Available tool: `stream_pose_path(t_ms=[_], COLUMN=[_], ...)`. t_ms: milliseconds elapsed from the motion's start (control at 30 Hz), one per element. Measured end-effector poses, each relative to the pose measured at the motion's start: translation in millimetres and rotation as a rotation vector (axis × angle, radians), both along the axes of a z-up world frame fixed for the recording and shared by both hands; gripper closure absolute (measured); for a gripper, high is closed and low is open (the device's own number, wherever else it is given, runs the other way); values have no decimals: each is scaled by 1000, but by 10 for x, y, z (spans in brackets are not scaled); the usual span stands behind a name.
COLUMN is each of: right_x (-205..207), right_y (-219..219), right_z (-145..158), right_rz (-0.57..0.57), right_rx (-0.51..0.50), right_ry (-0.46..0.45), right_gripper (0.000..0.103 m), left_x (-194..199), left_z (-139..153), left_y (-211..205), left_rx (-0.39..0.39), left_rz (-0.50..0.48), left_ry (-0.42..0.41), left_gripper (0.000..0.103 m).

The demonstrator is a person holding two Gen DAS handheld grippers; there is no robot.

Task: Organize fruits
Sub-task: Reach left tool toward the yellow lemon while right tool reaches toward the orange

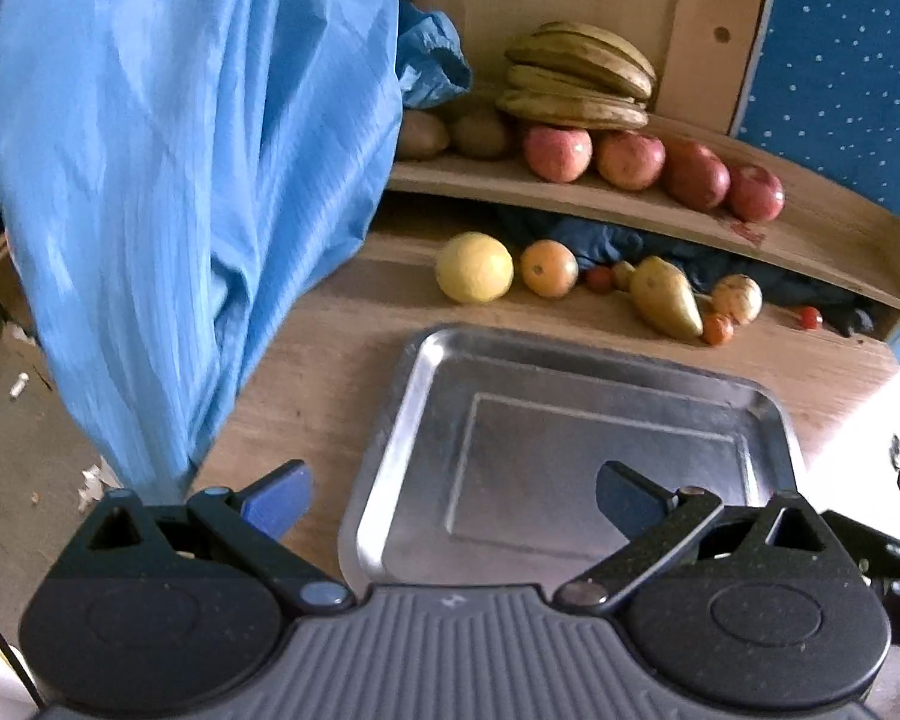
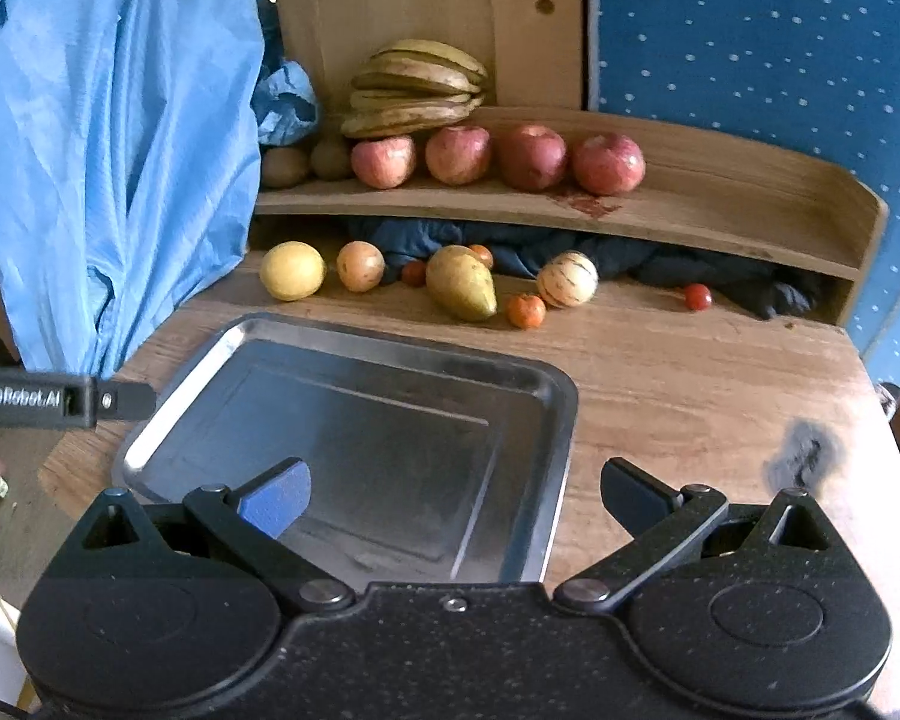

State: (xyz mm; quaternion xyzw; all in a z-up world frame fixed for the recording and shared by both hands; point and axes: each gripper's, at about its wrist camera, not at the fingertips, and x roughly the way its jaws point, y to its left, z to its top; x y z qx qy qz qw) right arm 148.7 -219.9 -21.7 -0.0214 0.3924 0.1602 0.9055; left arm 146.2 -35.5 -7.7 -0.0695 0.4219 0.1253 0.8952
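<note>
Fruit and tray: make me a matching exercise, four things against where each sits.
Things:
1. bananas
2. red apples
3. yellow pear
4. metal tray

Places:
A. lying on the table below the shelf
B. in a row along the shelf
C. nearest the grippers, with nothing in it
D. piled at the back of the shelf

Pairs: 1-D, 2-B, 3-A, 4-C

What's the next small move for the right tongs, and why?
Probably advance the right tongs, which are open, toward the pear on the table. The metal tray holds nothing yet, and the pear is among the loose fruit nearest its far rim, with open wood in between.
</note>
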Motion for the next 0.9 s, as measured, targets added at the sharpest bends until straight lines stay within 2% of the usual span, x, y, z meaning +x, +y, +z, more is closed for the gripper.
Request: stream_pose_path(t_ms=[267,567,900], right_x=[339,837,1280], right_y=[243,769,1201], right_z=[-59,-114,-244], right_rz=[29,97,119], right_rx=[-8,-124,-206], right_ry=[2,-36,-45], right_gripper=[0,0,1], left_x=[627,1354,1804], left_z=[22,-179,-454], left_y=[221,461,636], left_rx=[60,38,13], left_rz=[-84,-208,-291], left_ry=[36,69,116], left_gripper=[0,0,0])
